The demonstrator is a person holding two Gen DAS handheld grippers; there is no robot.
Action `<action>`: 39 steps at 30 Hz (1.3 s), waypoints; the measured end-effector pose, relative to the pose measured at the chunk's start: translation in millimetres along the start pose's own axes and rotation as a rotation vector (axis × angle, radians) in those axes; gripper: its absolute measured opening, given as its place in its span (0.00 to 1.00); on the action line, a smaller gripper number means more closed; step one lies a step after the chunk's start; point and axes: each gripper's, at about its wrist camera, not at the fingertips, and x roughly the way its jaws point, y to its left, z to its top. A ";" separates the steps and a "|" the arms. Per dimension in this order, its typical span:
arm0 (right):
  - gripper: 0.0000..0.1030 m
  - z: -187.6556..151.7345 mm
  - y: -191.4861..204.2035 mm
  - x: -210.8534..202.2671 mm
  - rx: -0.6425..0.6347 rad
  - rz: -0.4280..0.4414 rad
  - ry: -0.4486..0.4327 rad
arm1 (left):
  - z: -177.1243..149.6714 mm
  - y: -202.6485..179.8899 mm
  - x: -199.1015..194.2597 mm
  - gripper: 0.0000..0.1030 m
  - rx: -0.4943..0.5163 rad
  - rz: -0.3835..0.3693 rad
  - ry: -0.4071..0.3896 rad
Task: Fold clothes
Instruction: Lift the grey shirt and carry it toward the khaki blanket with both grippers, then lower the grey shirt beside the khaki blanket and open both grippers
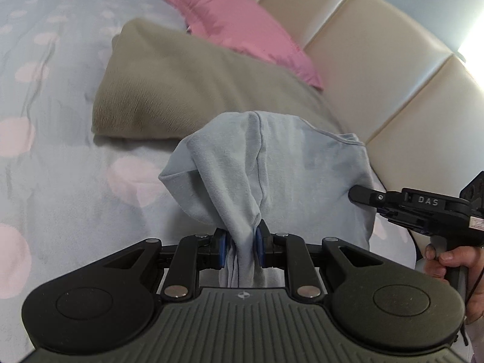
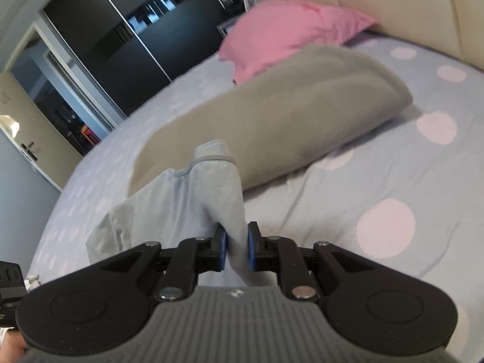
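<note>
A pale blue garment (image 1: 272, 163) hangs bunched above the bed, held up by both grippers. My left gripper (image 1: 241, 246) is shut on a gathered fold of the garment along a seam, cloth pinched between its blue pads. In the left wrist view my right gripper (image 1: 363, 196) comes in from the right with its tip against the garment's other edge, a hand (image 1: 453, 267) on its handle. In the right wrist view my right gripper (image 2: 236, 249) is shut on a fold of the same pale blue garment (image 2: 208, 187), whose hemmed edge stands up ahead of the fingers.
The bed has a pale blue cover with pink dots (image 1: 60, 157) (image 2: 378, 211). A tan pillow (image 1: 187, 84) (image 2: 287, 115) and a pink pillow (image 1: 242, 24) (image 2: 290, 27) lie ahead, against a cream padded headboard (image 1: 378, 69). A dark sliding wardrobe (image 2: 127, 36) stands beyond the bed.
</note>
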 end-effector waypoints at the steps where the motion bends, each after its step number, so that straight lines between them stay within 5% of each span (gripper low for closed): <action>1: 0.15 0.0 -3.4 8.1 0.009 -0.007 0.012 | 0.5 4.3 5.4 0.16 -0.004 0.000 0.010; 13: 0.15 -5.7 -33.3 66.7 0.084 -0.075 0.104 | -2.0 34.8 35.0 0.17 -0.015 -0.006 0.056; 20: 0.16 -11.4 -39.8 81.0 0.088 -0.110 0.129 | -4.4 46.6 42.5 0.31 -0.015 0.000 0.071; 27: 0.32 -8.4 -36.7 70.8 0.087 -0.151 0.105 | -7.0 45.9 20.3 0.34 -0.060 0.019 0.044; 33: 0.37 -17.0 -62.0 49.0 0.200 -0.096 0.084 | -13.0 49.8 14.9 0.41 -0.132 -0.013 0.055; 39: 0.45 -29.1 -72.3 47.4 0.237 0.014 0.171 | -21.7 45.3 18.9 0.43 -0.176 -0.052 0.066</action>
